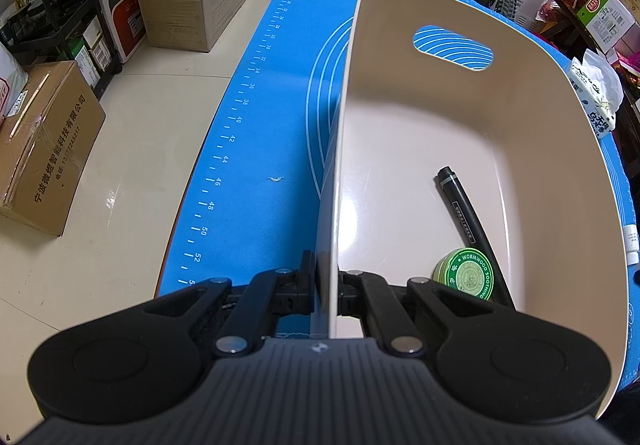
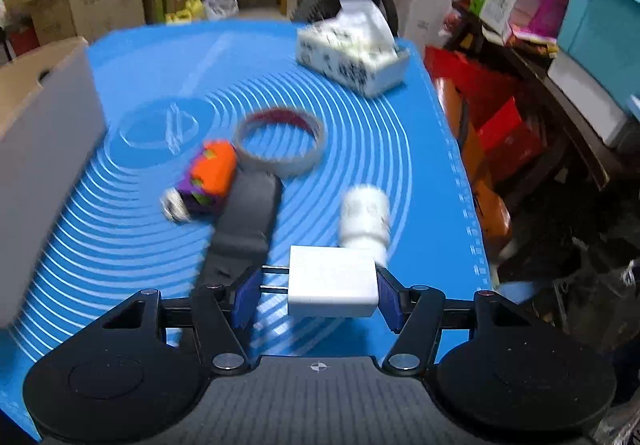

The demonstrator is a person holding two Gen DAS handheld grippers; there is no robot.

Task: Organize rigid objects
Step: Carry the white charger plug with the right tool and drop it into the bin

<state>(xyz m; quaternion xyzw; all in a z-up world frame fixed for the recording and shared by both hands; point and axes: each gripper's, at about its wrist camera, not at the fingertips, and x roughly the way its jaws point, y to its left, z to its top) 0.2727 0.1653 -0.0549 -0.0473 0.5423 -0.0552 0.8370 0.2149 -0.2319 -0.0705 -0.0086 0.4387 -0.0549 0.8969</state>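
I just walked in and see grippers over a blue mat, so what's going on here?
A person is sorting small items into a beige bin. The left gripper is clamped on the bin's side wall, steadying it; a black marker and a green tin already lie inside. The right gripper holds a white charger plug between its jaws. A tape ring, an orange and purple toy, a white cylinder and a dark case remain on the blue mat.

Motion blur smears the orange-purple toy (image 2: 210, 179); the green tin (image 1: 468, 275) is partly hidden behind linkage.
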